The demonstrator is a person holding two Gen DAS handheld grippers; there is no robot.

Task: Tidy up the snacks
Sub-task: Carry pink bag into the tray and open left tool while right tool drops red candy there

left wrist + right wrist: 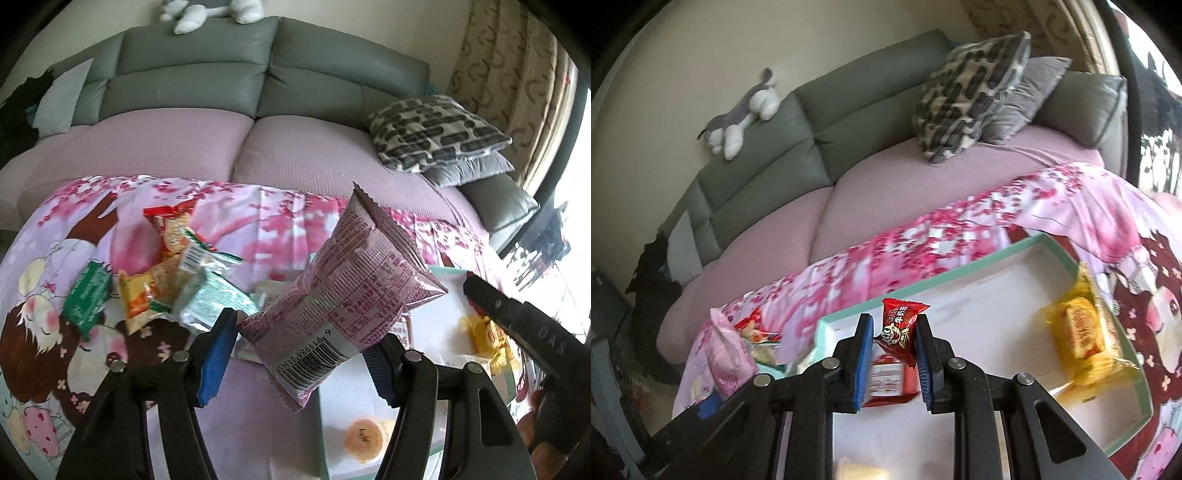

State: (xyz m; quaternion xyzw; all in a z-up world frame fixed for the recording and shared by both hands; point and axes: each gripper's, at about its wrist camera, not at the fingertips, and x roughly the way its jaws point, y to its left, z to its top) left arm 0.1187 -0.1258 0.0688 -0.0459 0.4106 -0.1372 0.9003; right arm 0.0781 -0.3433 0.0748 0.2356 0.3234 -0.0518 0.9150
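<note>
Nearest the left wrist camera: left gripper [301, 354], blue pads spread fairly wide yet clamped on a puffy pink snack bag [340, 291], barcode end down, zigzag seal up, tilted and lifted clear of the cloth. Beyond it, on the cherry-blossom cloth [229, 206], a loose pile: red-and-orange packet [171, 230], yellow-orange packet [142, 299], green packet [86, 295], silvery-green packet [216, 295]. Lower right, white tray [436, 332] with a mint rim, holding a round yellow pastry [364, 439] near the bottom edge and a yellow wrapped cake [487, 339] farther right. Black body of the other gripper slanting in from the right, over the tray.

Nearest the right wrist camera: right gripper [894, 338], pads narrowed to a small gap, pinching a small red candy packet [899, 328] by its sides, held above the tray's [923, 284] left end. Directly under it, on the tray floor, a red-and-white packet [890, 382]. Yellow wrapped cake [1082, 330] blurred, against the tray's right wall. Pink bag [727, 360] visible at far left, off the tray.

Behind: grey sofa [207, 70] with a pink seat cover, patterned cushion [436, 131], grey-and-white plush toy [742, 116] lying on the backrest.
</note>
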